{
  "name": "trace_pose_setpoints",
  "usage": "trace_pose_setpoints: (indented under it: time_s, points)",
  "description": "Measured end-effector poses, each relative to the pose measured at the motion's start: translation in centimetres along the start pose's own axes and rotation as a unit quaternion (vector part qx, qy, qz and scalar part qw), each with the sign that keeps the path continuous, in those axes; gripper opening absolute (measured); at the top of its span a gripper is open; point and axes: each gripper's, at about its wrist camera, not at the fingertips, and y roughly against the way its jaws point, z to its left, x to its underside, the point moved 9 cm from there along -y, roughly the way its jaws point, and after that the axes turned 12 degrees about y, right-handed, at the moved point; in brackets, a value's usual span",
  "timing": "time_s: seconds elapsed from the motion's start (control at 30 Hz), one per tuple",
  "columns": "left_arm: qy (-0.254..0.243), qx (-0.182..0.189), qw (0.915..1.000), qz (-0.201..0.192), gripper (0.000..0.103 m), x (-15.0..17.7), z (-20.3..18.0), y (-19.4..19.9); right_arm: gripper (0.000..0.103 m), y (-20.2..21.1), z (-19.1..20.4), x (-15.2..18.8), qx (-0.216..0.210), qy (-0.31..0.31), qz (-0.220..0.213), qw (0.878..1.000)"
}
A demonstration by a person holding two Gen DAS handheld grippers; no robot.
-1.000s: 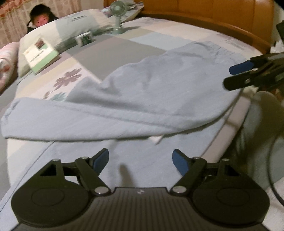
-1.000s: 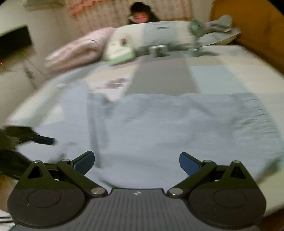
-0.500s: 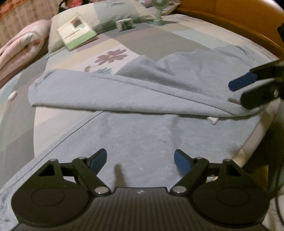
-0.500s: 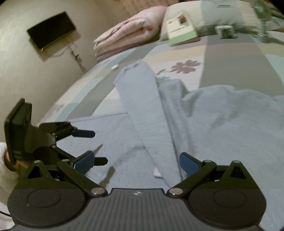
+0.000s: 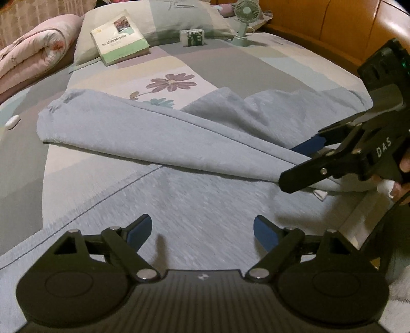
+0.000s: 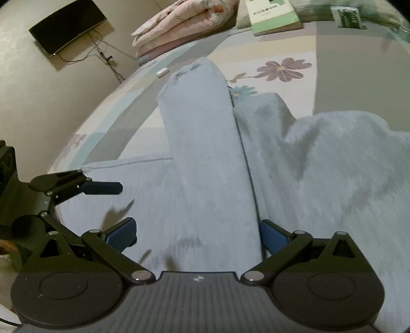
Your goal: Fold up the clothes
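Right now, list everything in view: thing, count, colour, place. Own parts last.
garment: 1, light blue, spread on the bed, one long part folded across it
bed sheet: 1, grey and pastel patches with flowers, under the garment
book: 1, green and white, leaning on the pillow
pillow: 1, pale green-grey, far end
quilt: 1, pink, rolled, far left
fan: 1, pale green, by the pillow
box: 1, white and dark green, beside the fan
headboard: 1, orange-brown
screen: 1, black, on the wall
left gripper: open, over the garment
right gripper: open, astride the folded part

left tool (image 5: 202, 231) widening empty, right tool (image 6: 197, 234) agape
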Motion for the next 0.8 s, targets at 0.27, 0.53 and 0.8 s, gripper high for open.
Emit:
trace_pose_setpoints:
  time_s: [0.27, 0.53, 0.8]
  points:
    - [0.021, -0.015, 0.9997, 0.0, 0.087, -0.1, 2.6, -0.5, 0.103, -2.7, -0.1, -3.0, -0.042, 0.004, 0.001, 0.999]
    - [0.033, -0.03, 0.999, -0.005, 0.087, 0.7, 4.3, 0.4, 0.103, -4.2, 1.3, -5.5, -0.093, -0.009, -0.002, 0.996]
    - [0.05, -0.049, 0.9972, -0.027, 0.088, 1.0, 6.9, 2.7, 0.103, -3.0, 7.1, -6.2, -0.144, 0.04, 0.0, 0.989]
